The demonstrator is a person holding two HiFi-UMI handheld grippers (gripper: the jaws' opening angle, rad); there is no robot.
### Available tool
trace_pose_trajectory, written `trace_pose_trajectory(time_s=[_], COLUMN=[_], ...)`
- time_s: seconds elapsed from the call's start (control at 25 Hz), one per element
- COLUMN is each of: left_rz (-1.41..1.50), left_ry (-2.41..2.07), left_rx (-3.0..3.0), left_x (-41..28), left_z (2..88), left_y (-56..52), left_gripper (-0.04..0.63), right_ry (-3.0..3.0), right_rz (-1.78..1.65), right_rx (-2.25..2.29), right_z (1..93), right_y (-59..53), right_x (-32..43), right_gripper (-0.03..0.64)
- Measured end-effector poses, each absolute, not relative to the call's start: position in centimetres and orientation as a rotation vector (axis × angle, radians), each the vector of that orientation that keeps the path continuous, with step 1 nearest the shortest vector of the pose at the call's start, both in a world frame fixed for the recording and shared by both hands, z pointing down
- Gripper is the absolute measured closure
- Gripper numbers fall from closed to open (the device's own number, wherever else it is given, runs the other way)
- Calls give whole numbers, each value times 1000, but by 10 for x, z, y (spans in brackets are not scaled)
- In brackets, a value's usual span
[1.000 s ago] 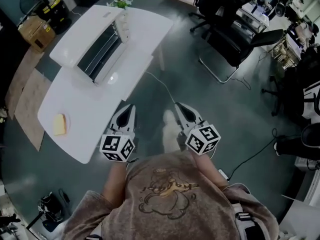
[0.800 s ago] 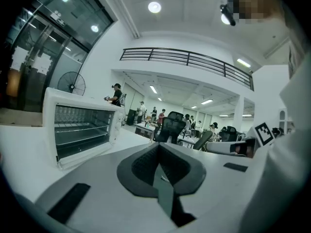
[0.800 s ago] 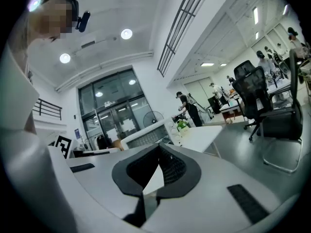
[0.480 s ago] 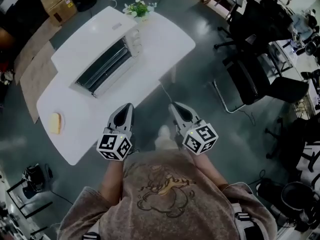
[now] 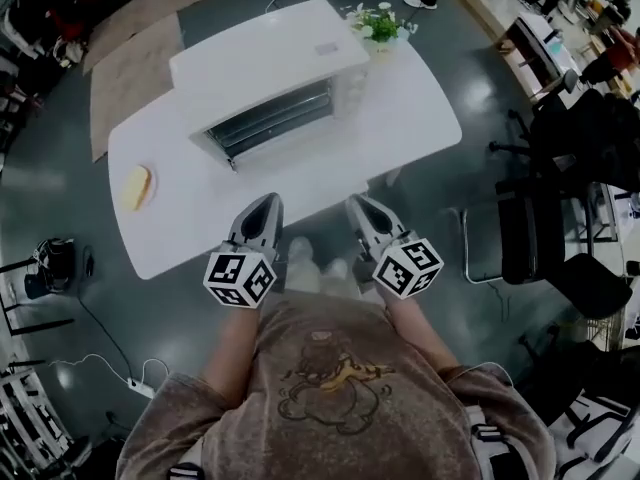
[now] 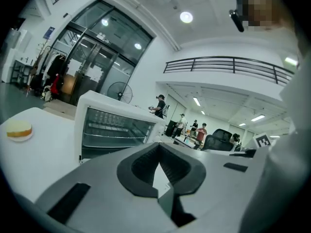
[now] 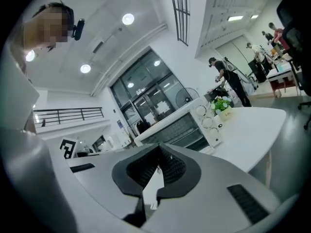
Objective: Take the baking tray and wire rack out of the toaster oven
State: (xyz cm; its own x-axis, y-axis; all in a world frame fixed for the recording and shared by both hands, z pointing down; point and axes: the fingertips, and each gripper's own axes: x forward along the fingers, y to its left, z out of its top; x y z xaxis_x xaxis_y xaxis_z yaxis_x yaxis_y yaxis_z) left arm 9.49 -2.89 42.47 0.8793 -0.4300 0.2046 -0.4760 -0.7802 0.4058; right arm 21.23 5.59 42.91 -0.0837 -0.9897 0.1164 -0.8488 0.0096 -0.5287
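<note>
At the left edge of the surface [image 5: 420,118] a yellow slice of something [image 5: 137,186] lies on a small plate, well apart from the work and probably just parked out of the way. The toaster oven [image 5: 268,83] stands along the far edge with its glass front turned toward the person, which suits reaching in from the near edge. Its door looks shut. Bars of the wire rack [image 6: 114,126] show through the glass, so the rack sits inside; the baking tray cannot be told apart from it and is presumably in there too. Nothing of the task is done yet. A small potted plant [image 5: 380,23] sits at the far right corner, just beside the oven's knob end.

The left gripper [image 5: 268,203] hangs over the near edge, jaws pressed together with nothing between them, pointing at the oven front. The right gripper [image 5: 357,206] is held alongside it, also closed and empty. Both seem carried this way simply for the approach; the door will likely need opening first.
</note>
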Motion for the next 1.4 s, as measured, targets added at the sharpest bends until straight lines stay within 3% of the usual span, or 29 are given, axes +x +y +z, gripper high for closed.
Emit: trace_pose_trajectory(time_s=[0.48,0.68,0.76,0.88,1.4], left_rz=[44,-11,-38,-90,-229], left_ry=[-676,-643,-640,-629,-712], left_rx=[2412,2314,2278,2205,1865], left_x=[92,100,105,112,123], left_z=[459,477,484,494,572], left_y=[-82,-104,-114,-130,-199], left_gripper=[589,493,437,374,357], right_ry=[2017,1999,1976,1928,1738], right_rz=[-795,-870,-911,-1000,-1135], right_rx=[-1839,-1803,-1776,-1711,-1598], right_z=[457,479,487,500,563], right_y=[-16,-46,-58,-76,-150], right_x=[207,211,215,221,265], right_gripper=[615,614,564,398,377])
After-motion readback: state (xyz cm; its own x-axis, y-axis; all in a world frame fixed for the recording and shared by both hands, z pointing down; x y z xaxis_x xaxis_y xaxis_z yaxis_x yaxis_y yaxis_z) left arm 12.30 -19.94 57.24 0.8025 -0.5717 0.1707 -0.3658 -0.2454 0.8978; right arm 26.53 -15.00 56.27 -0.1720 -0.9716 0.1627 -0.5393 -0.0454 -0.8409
